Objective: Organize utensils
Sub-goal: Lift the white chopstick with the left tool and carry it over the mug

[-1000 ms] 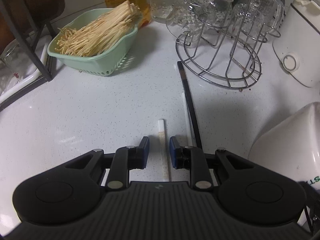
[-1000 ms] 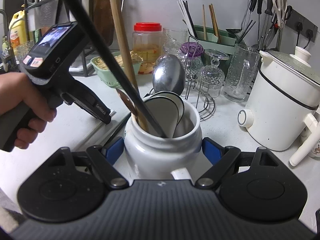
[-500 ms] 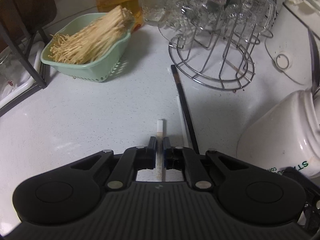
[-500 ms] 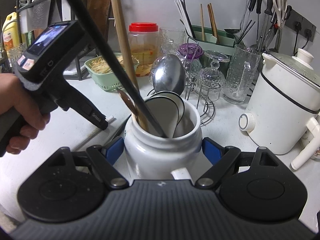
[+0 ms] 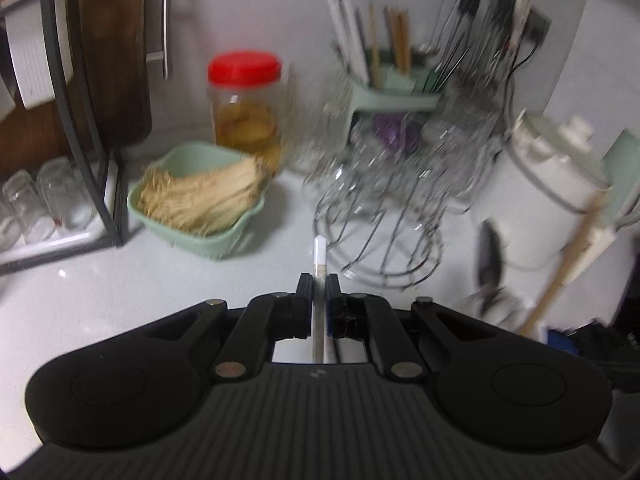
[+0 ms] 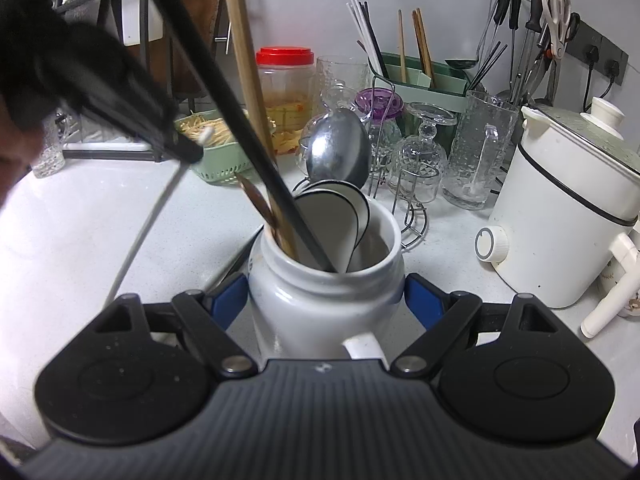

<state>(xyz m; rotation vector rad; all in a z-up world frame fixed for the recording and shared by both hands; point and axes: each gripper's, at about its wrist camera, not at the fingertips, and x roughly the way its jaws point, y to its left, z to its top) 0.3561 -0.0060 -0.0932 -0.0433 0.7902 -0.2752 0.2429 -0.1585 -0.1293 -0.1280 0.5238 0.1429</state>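
left tool (image 5: 319, 280) clamped a white chopstick (image 5: 319, 254), lifted off the table (image 5: 120, 292) | right tool (image 6: 326, 300) gripped the white jar (image 6: 326, 300) | jar held several utensils | chopstick not yet in the jar

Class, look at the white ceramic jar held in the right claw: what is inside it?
Inside the white ceramic jar stand a metal ladle, white black-rimmed spoons, a wooden handle and a black handle. Their lower ends are hidden by the jar wall.
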